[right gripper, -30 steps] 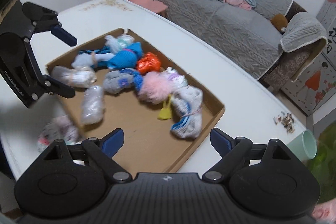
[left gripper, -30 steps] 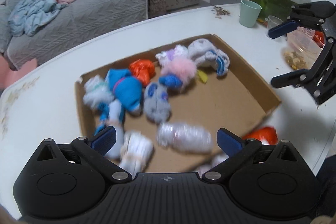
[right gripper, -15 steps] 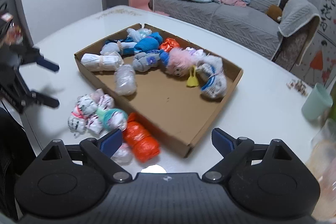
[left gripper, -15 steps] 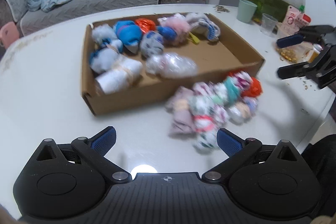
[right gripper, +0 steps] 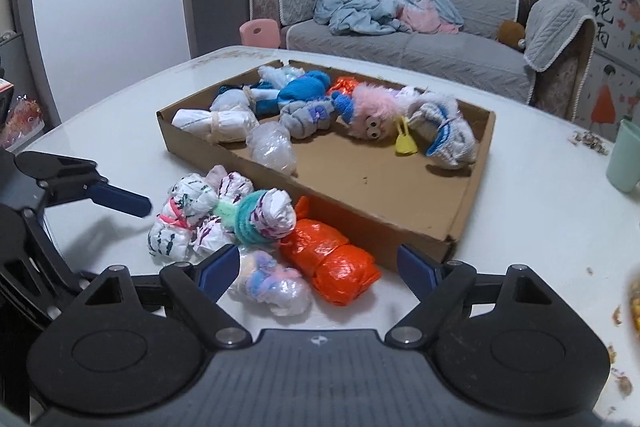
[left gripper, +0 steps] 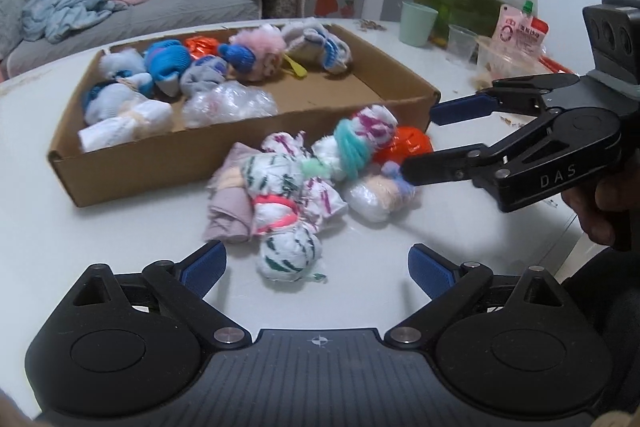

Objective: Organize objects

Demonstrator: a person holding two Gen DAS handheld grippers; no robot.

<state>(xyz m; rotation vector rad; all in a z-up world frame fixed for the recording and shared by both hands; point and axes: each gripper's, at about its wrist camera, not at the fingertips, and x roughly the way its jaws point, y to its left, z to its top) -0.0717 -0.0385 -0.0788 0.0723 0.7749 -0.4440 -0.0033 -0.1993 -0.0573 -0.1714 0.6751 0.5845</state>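
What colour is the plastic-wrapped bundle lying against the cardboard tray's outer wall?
Bright orange plastic-wrapped bundle, clearest in the right wrist view.

Both tools share one build: a black ribbed housing with a small white crosshair mark, flanked by two round pivot caps and triangular cut-outs. Silver screw heads sit at the linkage joints. The left gripper [left gripper: 316,267] ends in blue-padded fingers [left gripper: 202,265], as does the right gripper [right gripper: 318,265]. The right gripper's black side plate carries the letters "DAS", just below its linkage bars, with bare skin of the right hand [left gripper: 596,211] behind it.
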